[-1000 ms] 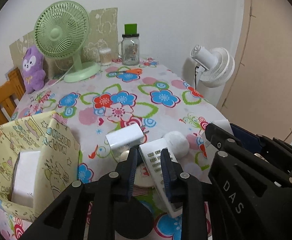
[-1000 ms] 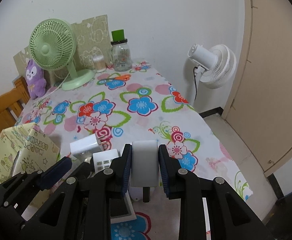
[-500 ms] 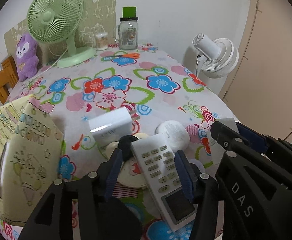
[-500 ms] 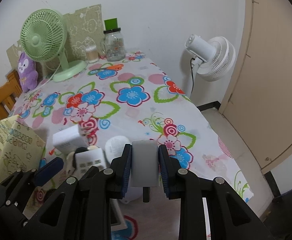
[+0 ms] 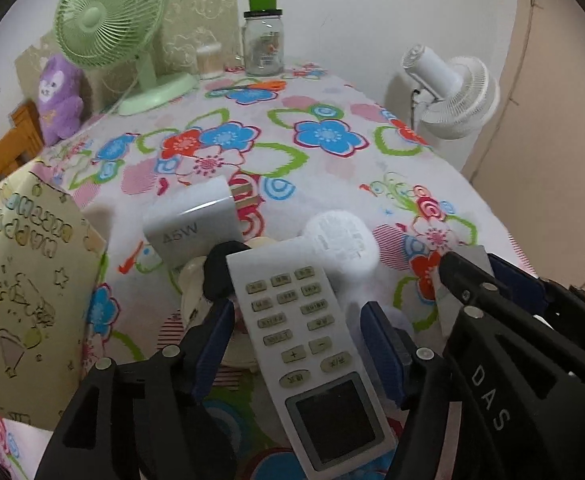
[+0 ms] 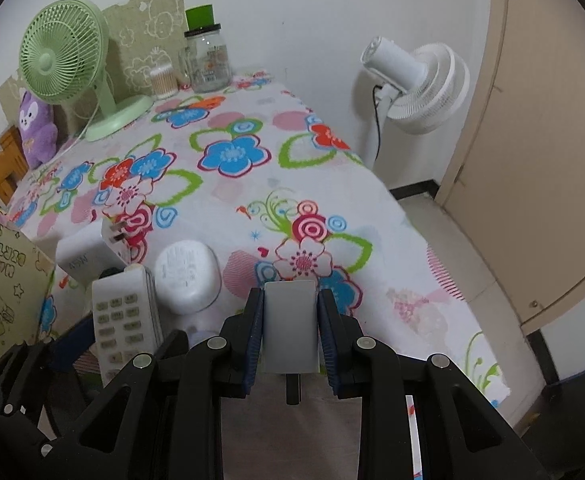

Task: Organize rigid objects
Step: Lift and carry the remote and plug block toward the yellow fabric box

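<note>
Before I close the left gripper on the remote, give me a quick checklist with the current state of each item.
1. Left gripper open wide enough for the remote: ok, fingers apart on both sides.
2. Remote centred between the fingers: ok, though it lies angled, with a bigger gap on its right side.
3. Left finger's closing path clear: not ok, a black piece and a cream object crowd that side.
4. Right gripper load secure: ok, shut on the white block.
5. Round white device clear of the remote: cannot tell, they look very close.
6. Yellow bag reachable: ok, beside the left gripper.
</note>
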### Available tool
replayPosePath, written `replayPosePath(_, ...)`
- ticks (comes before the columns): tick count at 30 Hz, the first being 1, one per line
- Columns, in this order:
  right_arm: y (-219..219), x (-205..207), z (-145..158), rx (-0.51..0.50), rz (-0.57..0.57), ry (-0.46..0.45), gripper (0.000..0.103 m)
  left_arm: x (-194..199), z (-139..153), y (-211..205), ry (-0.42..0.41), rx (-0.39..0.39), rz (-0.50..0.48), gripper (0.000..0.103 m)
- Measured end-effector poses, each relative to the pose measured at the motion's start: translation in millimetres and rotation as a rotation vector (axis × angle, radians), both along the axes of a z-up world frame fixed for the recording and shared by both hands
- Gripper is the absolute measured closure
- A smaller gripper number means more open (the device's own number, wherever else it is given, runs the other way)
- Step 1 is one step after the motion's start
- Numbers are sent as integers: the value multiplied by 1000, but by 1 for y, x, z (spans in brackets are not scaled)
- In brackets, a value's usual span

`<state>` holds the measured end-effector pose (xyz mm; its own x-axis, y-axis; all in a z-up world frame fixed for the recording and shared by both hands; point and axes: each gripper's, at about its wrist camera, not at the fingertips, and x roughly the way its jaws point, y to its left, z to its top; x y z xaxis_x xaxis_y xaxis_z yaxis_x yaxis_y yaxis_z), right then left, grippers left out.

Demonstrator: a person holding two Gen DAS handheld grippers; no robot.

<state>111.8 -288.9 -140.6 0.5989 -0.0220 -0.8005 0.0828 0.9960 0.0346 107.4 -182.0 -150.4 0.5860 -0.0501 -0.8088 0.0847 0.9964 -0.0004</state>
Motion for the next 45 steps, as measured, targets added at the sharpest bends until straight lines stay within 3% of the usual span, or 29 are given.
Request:
replayPosePath(8, -3, -1, -4, 0, 10, -14, 74, 1, -4, -2, -29, 49, 44, 57)
replayPosePath(19, 1, -7, 8, 43, 12, -28, 74, -2, 11, 2, -15, 28, 8, 58)
replayPosePath(45, 35, -40, 83, 20, 17, -167, 74, -34, 82, 34, -142, -9, -28, 59)
